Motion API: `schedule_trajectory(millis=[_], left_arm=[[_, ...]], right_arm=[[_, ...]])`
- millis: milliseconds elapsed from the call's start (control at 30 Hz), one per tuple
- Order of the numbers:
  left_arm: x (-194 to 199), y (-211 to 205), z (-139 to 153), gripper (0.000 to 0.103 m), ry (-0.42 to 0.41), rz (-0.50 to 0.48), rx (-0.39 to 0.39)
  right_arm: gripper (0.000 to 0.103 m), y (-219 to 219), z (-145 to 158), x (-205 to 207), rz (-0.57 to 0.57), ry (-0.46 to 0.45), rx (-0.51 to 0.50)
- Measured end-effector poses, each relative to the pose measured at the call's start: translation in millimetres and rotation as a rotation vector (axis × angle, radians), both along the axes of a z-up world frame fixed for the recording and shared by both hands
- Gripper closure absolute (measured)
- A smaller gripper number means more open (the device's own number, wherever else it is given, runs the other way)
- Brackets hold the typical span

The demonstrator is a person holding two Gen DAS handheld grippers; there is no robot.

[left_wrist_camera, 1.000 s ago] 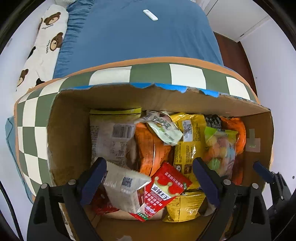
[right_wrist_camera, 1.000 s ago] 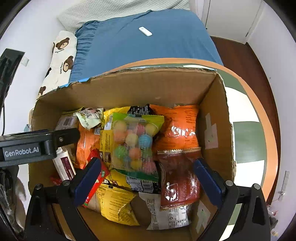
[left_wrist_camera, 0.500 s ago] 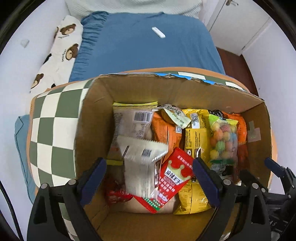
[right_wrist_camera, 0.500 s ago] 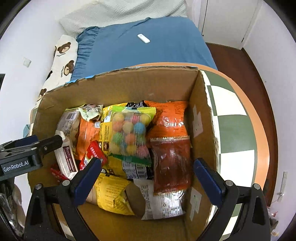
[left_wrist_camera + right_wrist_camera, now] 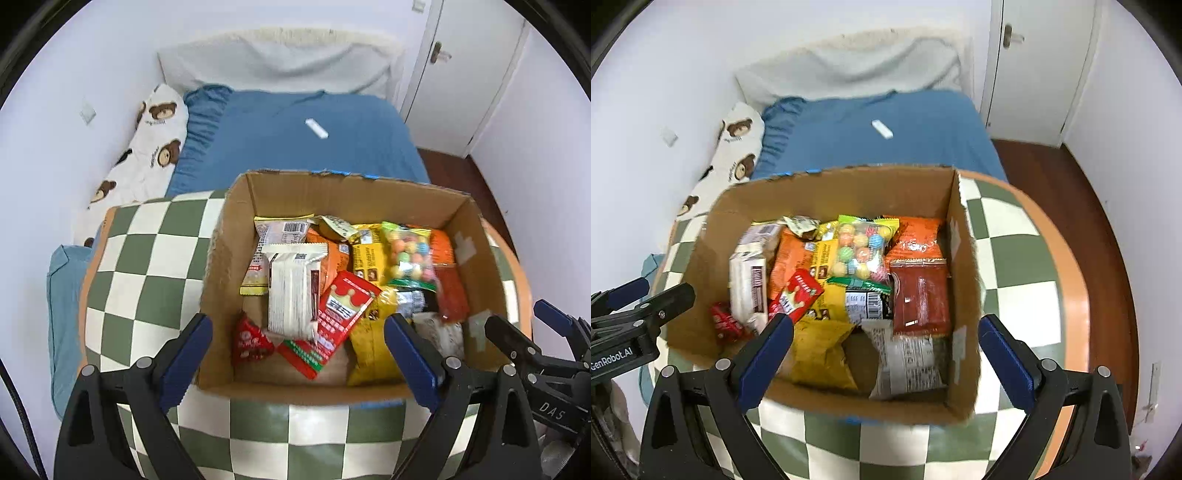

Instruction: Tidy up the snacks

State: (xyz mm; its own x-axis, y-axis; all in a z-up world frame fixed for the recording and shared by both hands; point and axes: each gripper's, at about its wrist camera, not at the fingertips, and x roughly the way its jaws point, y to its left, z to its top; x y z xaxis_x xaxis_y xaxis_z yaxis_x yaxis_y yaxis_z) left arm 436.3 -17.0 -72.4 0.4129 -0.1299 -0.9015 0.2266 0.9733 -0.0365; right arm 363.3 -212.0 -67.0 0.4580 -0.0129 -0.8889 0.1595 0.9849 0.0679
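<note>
Both grippers, left [image 5: 297, 354] and right [image 5: 886, 354], hang wide open and empty above the cardboard box [image 5: 332, 192] of snack packets [image 5: 295, 291].

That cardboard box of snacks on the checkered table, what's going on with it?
A person is sorting snacks with two tools. The cardboard box sits on the checkered table, full of packets: a bag of colourful candy balls, a red packet, a white wrapper, yellow bags. The left hand-held gripper and right hand-held gripper both hang above the box, jaws open and holding nothing.
</note>
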Motion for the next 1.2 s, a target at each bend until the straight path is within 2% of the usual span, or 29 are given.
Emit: schedule_trajectory(millis=[533,700,1100,1167,1200], left_arm=[[-137.8,36.2,94.2,0.008,-0.266,0.015,-0.062],[-175.1,42.2,111.6,0.008,-0.308,-0.006,-0.041],[-221.2,53.2,139.4,0.008,-0.383,0.004,-0.038],[-222.3,53.0,139.2,0.001,-0.384,0.004,-0.045],[-223.3,53.2,138.9,0.0,-0.384,0.005,-0.046]], right_arm=[[0.001,30.6,109.4,-146.3,0.005,-0.28,-0.056],[0.0,42.1,139.5,-187.4,0.009,-0.352,-0.077],[0.0,56.8,168.6,-237.7,0.015,-0.407,-0.052],[0.0,58.2,168.7,-239.8,0.017,-0.407,-0.048],[0.0,58.2,168.1,-239.9,0.017,-0.405,-0.048]])
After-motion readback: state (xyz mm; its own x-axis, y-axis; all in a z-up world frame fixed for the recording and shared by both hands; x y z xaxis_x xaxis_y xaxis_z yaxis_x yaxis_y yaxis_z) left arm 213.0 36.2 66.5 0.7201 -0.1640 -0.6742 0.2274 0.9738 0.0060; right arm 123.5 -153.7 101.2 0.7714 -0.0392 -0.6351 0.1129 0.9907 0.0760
